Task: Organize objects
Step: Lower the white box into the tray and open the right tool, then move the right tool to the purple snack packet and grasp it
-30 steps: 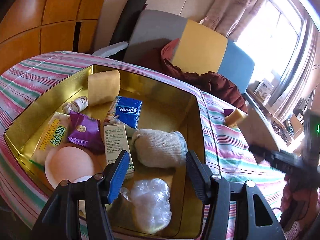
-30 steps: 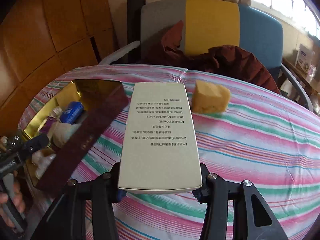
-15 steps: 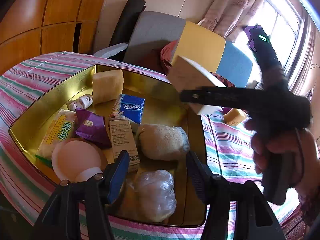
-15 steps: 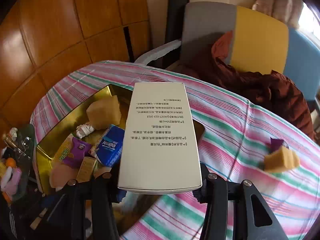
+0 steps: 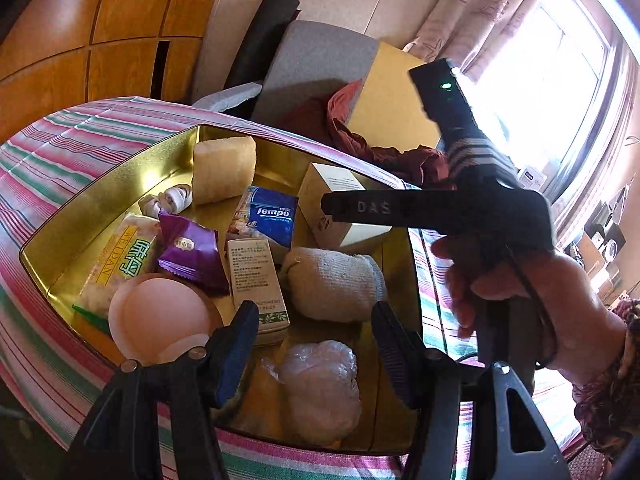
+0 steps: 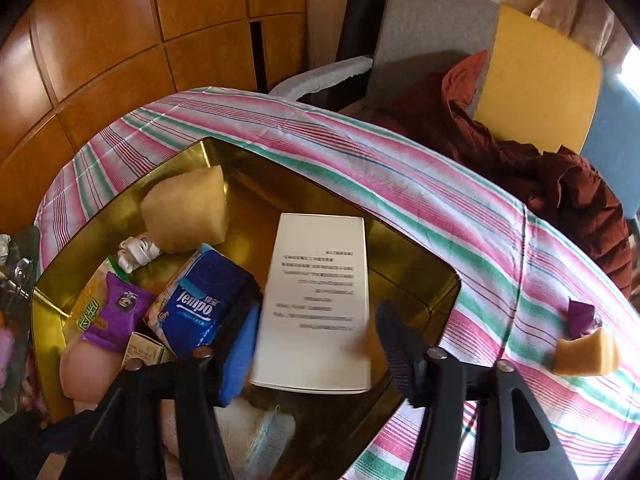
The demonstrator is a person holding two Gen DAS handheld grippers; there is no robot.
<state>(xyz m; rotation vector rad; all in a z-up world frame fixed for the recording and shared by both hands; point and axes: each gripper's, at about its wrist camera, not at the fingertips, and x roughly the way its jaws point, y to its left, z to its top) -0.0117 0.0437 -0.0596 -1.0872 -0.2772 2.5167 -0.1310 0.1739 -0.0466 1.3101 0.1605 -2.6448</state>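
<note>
Now your right tool (image 6: pixel 312 356) has just been opening around the white box (image 6: pixel 320 300), releasing it into the gold tin (image 6: pixel 416 272); your left tool (image 5: pixel 312 340) waits wide and empty.

A person's right hand (image 5: pixel 532 300) angles the right gripper (image 6: pixel 316 344) downward, its jaws just opening, while the left gripper (image 5: pixel 312 340) hangs with jaws apart and empty.
</note>
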